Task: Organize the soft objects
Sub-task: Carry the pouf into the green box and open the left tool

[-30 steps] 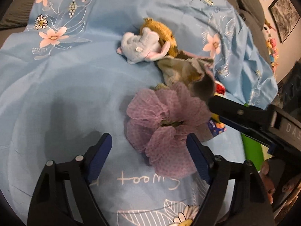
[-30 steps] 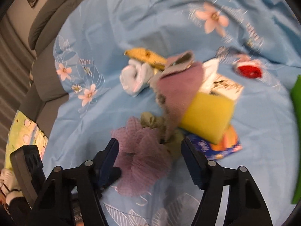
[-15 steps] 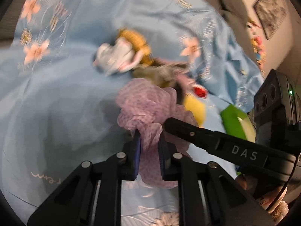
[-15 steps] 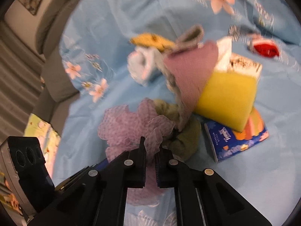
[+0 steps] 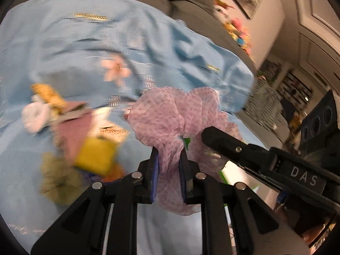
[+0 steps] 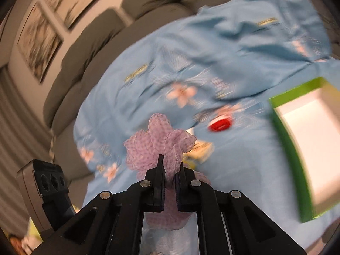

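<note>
While both clench it, the purple mesh scrunchie (image 5: 176, 116) apparently hangs between left gripper (image 5: 169, 159) and right gripper (image 6: 170, 170).

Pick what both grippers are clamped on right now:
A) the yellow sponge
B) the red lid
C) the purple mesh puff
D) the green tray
C: the purple mesh puff is pinched in the left gripper and in the right gripper, lifted off the blue sheet.

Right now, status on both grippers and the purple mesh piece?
Left gripper and right gripper both clamped on the purple mesh scrunchie. Scrunchie held above the blue sheet. Green box on the right, nothing blocking it.
</note>
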A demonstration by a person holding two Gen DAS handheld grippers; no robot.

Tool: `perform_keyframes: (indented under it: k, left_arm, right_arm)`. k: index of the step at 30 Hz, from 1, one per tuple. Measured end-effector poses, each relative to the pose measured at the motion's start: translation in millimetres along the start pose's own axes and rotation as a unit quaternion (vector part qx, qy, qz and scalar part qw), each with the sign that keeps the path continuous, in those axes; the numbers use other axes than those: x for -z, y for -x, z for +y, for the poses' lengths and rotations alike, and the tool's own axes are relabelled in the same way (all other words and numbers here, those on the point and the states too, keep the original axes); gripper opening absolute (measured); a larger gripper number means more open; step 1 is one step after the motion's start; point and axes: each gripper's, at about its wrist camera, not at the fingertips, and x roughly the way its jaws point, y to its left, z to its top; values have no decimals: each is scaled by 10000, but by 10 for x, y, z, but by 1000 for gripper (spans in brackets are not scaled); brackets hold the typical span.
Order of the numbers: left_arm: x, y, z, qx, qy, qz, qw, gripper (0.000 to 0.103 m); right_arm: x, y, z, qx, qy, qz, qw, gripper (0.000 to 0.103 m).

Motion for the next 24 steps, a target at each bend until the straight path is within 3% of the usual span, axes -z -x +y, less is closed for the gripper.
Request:
perform_keyframes:
  k: [6,14,19,20,24]
  left_arm:
    - [-81,-624,-648,423,-389,389,9976,15]
    - [38,-1310,-1304,915,-695,1005,9883,16]
    - [143,-1575,-1512,986,-793,1272,9838,19]
    - [165,-1614,-1538,968,-810,1308,9833,21]
    - [186,-1613,-1481,890,-734,1316,9846,62]
  right_arm:
    - [-159,417,-680,705,-562,-505,9946,9]
    - [-257,848,-1518,1632,-1452,-1038,9703,9]
    - [-264,864,-1919,2012,-1901,-987,9558,9]
    - [-274,828,-1975,2069,-1951,-940,9541,9]
    - [-262,794,-2115,2247,-2070,-814,9487,9]
